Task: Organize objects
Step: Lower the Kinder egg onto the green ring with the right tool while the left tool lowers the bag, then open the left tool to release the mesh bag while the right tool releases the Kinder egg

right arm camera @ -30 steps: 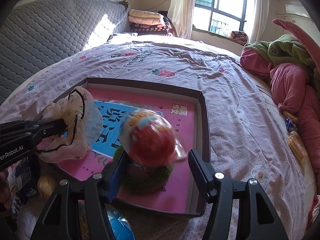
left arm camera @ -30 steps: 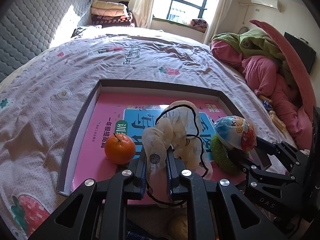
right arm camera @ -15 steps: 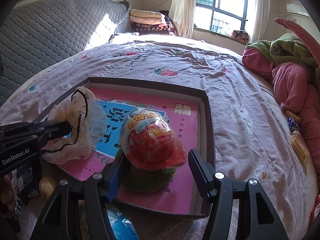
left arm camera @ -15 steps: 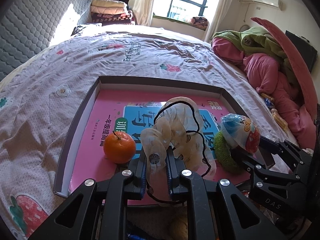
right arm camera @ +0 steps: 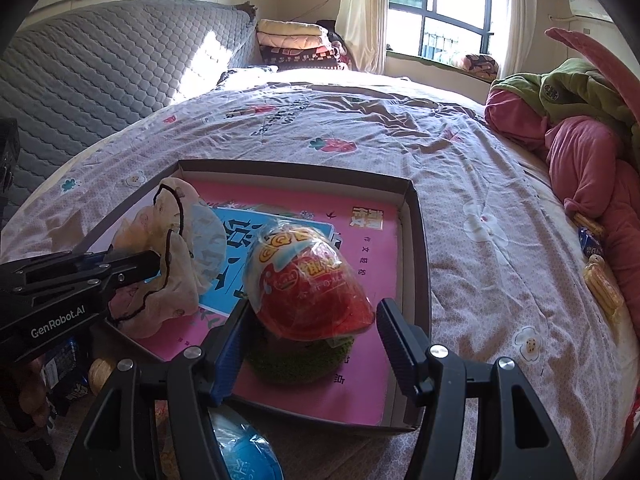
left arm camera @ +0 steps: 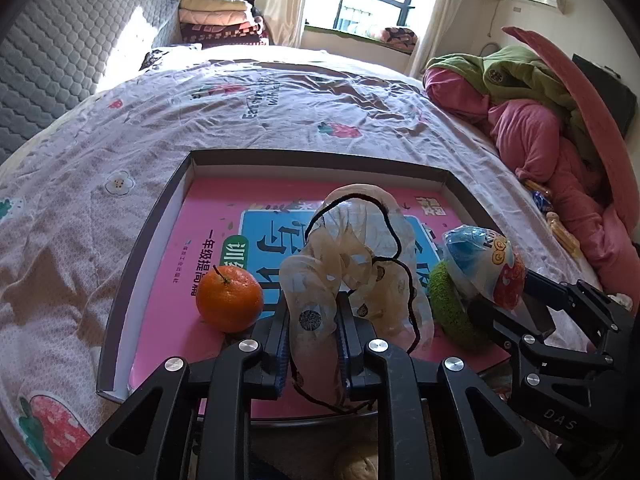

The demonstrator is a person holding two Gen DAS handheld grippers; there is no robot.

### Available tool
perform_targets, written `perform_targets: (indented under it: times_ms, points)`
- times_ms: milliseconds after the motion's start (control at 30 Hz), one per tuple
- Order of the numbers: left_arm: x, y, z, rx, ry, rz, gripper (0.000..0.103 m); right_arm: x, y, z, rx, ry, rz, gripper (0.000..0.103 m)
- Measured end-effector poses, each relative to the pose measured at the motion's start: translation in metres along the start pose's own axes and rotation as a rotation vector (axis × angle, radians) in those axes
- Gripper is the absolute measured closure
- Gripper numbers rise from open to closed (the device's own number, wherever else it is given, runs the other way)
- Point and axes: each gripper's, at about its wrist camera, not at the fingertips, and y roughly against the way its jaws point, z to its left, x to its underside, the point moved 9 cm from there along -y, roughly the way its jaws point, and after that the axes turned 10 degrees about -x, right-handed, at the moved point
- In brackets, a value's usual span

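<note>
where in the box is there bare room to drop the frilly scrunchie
Free: the far half of the box, between the back wall and the orange. Also the far right corner past the wrapped egg. Crowded: the near edge, with orange, scrunchie, green ring and egg side by side.

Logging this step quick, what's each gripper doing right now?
Left gripper: jaws just easing open, sheer scrunchie still between them.
Right gripper: half open around the wrapped toy egg; grip unclear.
</note>
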Motion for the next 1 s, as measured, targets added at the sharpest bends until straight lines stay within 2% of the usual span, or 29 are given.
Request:
perform_targets:
  times_ms: [233, 467, 533, 600, 1000]
  points:
    - [0.001, -0.002, 0.000, -0.023, -0.009, 0.013, 0.075, -0.001, 0.000, 0.001, -0.004, -0.003, 0.001, 0.040]
    - [-0.001, 0.002, -0.001, -0.024, -0.006, 0.008, 0.074, -0.002, 0.003, 0.000, -0.007, -0.007, -0.006, 0.038]
    - [-0.001, 0.004, 0.000, -0.026, -0.004, 0.006, 0.070, -0.003, 0.004, 0.000, -0.008, -0.007, -0.009, 0.038]
    - [-0.001, 0.006, 0.000, -0.024, -0.001, 0.009, 0.061, -0.003, 0.006, 0.001, -0.009, -0.007, -0.012, 0.037]
    - [-0.006, 0.021, 0.004, -0.027, 0.018, -0.008, 0.056, -0.009, 0.016, 0.002, -0.018, -0.005, -0.035, 0.036]
